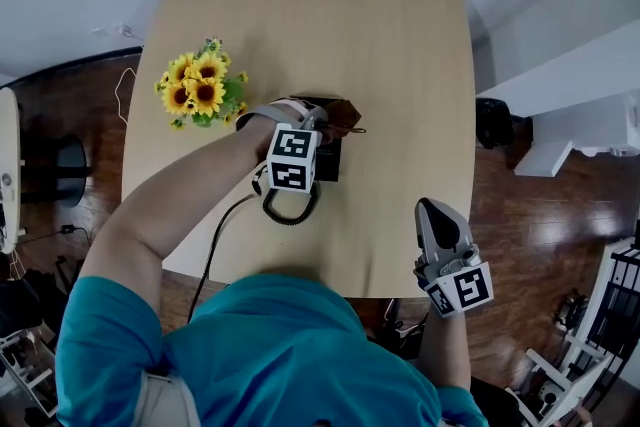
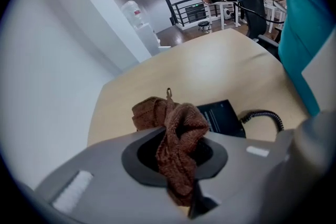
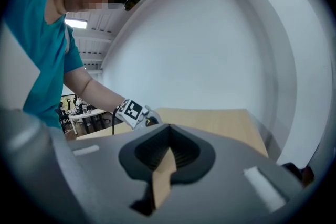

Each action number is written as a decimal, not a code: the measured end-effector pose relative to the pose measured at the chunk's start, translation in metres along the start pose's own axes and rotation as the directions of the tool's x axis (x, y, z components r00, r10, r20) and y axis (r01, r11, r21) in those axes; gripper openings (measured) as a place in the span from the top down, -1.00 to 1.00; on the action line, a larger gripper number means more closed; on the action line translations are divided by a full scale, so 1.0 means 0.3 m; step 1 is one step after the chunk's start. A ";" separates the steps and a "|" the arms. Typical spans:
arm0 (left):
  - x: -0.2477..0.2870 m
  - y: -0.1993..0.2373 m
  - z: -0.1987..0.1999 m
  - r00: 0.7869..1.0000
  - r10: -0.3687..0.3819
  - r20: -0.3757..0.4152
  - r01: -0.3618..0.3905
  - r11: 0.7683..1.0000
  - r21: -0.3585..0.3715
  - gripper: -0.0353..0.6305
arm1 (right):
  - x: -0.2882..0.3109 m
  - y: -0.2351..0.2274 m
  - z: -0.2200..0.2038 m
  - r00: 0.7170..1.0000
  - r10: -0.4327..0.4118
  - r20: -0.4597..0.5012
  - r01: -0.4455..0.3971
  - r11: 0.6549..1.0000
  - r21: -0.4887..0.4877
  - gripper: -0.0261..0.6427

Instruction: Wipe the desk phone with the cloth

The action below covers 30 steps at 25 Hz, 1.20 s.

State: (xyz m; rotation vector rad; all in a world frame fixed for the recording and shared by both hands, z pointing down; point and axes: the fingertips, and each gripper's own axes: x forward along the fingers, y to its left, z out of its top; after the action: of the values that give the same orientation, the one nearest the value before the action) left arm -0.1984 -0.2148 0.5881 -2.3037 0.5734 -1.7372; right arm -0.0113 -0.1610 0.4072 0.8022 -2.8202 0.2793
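Left gripper view: left gripper (image 2: 181, 168) jaws clamped on the brown cloth (image 2: 176, 128), bunched just over the black phone (image 2: 223, 118) at mid-table (image 2: 220, 71), near the sunflowers (image 1: 200, 91). Right gripper view: right gripper (image 3: 163, 176) jaws pressed together, nothing held; it is at the table's near edge, well apart from the phone.

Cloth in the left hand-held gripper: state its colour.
The cloth is reddish brown, seen best in the left gripper view.
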 end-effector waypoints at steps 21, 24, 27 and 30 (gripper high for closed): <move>-0.011 -0.102 -0.042 1.000 0.004 -0.023 -0.004 1.000 -0.003 0.67 | -0.022 0.076 0.003 0.999 0.032 0.005 -0.032 0.999 -0.013 0.92; -0.046 -0.103 -0.051 1.000 0.001 -0.016 -0.001 1.000 -0.022 0.67 | -0.027 0.076 0.006 0.999 0.034 0.006 -0.034 0.999 -0.011 0.92; -0.054 -0.122 0.061 0.998 0.005 0.059 -0.004 1.000 -0.015 0.67 | -0.022 0.088 0.014 0.999 0.043 0.008 -0.043 0.999 -0.017 0.92; -0.008 -0.166 0.148 0.997 0.012 0.074 -0.015 0.999 0.040 0.67 | -0.015 0.096 0.019 0.999 0.045 0.006 -0.045 0.999 -0.023 0.92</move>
State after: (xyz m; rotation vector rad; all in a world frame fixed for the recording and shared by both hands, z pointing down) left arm -0.1475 -0.1718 0.5922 -2.3195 0.5348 -1.6353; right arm -0.0237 -0.1360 0.3969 0.7365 -2.8449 0.2514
